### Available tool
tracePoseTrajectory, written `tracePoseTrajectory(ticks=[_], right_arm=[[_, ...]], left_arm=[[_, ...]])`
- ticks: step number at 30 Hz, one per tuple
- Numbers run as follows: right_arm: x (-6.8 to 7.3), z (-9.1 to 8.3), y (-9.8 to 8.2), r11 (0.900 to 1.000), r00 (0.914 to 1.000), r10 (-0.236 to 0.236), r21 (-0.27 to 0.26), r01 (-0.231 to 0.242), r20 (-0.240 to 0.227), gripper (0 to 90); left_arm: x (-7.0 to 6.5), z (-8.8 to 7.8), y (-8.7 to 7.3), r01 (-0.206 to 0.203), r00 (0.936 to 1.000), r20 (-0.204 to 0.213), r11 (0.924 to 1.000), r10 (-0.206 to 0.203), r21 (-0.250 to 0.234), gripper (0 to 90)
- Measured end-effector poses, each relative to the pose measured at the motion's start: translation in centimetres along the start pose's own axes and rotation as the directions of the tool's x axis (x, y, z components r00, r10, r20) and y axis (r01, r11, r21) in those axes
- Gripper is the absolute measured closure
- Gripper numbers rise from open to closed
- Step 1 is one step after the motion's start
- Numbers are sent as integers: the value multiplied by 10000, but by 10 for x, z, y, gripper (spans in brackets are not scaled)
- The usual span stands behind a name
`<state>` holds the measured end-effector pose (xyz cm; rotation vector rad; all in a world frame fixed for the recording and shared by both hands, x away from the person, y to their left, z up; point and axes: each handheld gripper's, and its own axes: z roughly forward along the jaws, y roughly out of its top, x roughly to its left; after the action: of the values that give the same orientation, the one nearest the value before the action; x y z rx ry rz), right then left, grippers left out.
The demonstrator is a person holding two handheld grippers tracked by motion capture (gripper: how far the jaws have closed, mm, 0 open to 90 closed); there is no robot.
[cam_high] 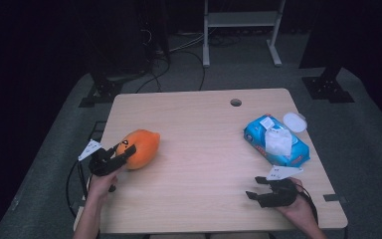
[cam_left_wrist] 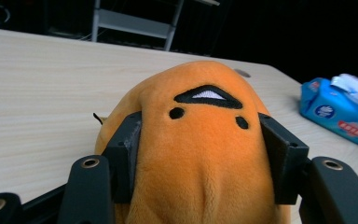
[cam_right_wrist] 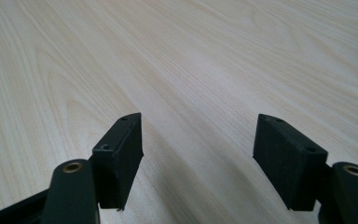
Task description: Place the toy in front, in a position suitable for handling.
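An orange plush toy (cam_high: pixel 140 147) with a small black-and-white face lies on the wooden table (cam_high: pixel 199 149) at its left side. My left gripper (cam_high: pixel 122 152) is shut on it: in the left gripper view both black pads press into the sides of the plush toy (cam_left_wrist: pixel 200 154), which bulges between them. My right gripper (cam_high: pixel 256 188) rests low over the table's front right part, held by a hand. In the right gripper view its jaws stand wide apart with only bare wood between the right gripper's (cam_right_wrist: pixel 198 154) pads.
A blue pack of wet wipes (cam_high: pixel 276 140) with a white wipe sticking out lies at the right, and a white round lid (cam_high: pixel 295 121) sits beside it. A round cable hole (cam_high: pixel 236 102) marks the far edge. Dark stands and cables surround the table.
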<state>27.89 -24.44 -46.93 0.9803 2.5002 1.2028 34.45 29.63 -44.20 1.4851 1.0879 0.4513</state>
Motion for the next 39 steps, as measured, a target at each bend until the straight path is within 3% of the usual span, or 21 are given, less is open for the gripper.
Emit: tracePoseTrajectory(ticks=[3, 8, 13, 16, 23, 28, 34, 39], right_arm=[[0, 0, 0, 10000, 10000, -5, 6, 5, 11, 315], [0, -1, 0, 10000, 10000, 2, -42, -2, 50, 315], [-1, -2, 0, 10000, 10000, 19, -96, -18, 77, 316], [-2, -2, 0, 9999, 9999, 47, -128, -46, 89, 316], [-4, -2, 0, 9998, 9998, 139, -121, -137, 156, 315], [-8, -5, -1, 9991, 9993, 337, -261, -333, 157, 315], [-11, -8, -2, 9985, 9990, 418, -370, -412, 173, 316], [-10, -11, 0, 9973, 9988, 491, -545, -488, 54, 316]], left_arm=[[-6, 0, 3, 72, 9992, 406, 9999, -68, -111, 409], [-24, 4, 8, -150, 9942, 1060, 9996, 173, -227, 409], [-47, 10, 14, -366, 9841, 1724, 9987, 420, -346, 408], [-63, 15, 16, -594, 9747, 2139, 9976, 654, -344, 407], [-96, 34, 12, -1293, 9435, 3083, 9916, 1219, 37, 407], [-117, 54, 9, -1509, 9205, 3691, 9880, 1283, 329, 407], [-144, 75, -2, -1930, 8830, 4469, 9789, 1437, 667, 404], [-159, 87, -16, -2527, 8520, 4949, 9620, 1708, 1032, 401]])
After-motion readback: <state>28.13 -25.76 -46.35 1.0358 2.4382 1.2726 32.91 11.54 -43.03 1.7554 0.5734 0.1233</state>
